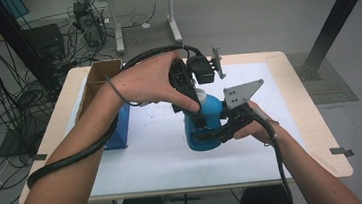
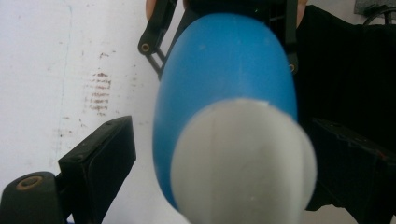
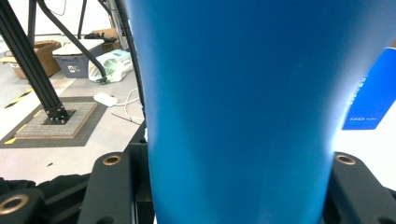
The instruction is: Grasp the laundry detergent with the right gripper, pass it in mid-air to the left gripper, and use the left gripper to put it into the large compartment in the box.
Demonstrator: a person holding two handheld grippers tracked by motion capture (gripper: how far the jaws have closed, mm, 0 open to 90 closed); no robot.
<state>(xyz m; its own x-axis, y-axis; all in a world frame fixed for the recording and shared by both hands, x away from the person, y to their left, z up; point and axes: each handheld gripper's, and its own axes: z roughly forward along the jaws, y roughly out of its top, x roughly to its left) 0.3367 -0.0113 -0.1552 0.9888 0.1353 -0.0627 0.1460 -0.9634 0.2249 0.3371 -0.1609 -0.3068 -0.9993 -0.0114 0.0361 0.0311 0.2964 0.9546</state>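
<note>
Both hands meet at the blue bottle (image 1: 206,124); left hand (image 1: 149,82) above, right hand (image 1: 254,127) beside.

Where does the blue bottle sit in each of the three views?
High view: blue bottle stands at table centre, between both tongs.
Left gripper view: centre, seen from above, its white cap nearest the camera.
Right gripper view: its body runs up the middle.
Shared landmark: white table mat.

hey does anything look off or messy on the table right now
Only brownish smudges on the white mat beside the blue bottle, like old stains. The bottle stands upright with its white cap on; nothing spilled.
</note>
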